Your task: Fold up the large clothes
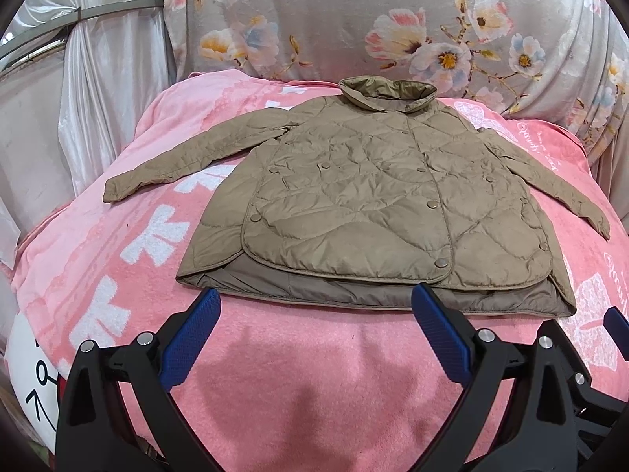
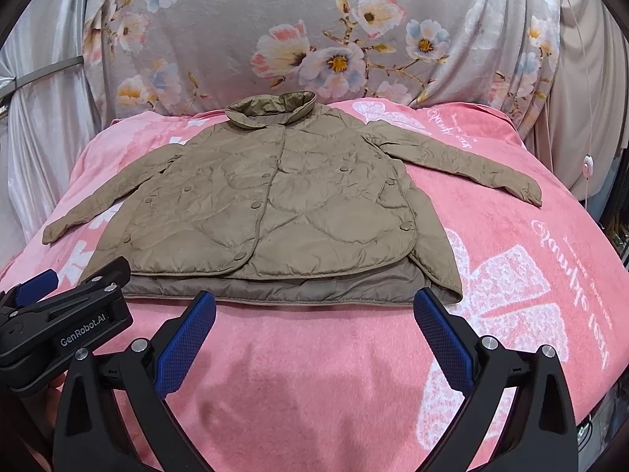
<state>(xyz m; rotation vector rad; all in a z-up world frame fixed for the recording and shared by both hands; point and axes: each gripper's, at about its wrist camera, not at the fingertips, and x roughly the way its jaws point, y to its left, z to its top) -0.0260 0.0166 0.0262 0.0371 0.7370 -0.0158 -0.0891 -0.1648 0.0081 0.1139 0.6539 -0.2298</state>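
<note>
Pinching only the top quilted layer of the tan jacket (image 1: 365, 196), which lies flat and buttoned on the pink blanket (image 1: 298, 385) with sleeves spread, could drag the slippery shell and leave the lining bunched. The left gripper (image 1: 314, 330) and right gripper (image 2: 314, 330) hover side by side just short of the hem, jaws spread wide, holding nothing.

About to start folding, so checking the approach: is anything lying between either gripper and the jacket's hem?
Nothing visible. Only bare pink blanket lies between the open left gripper, the open right gripper and the jacket.
</note>
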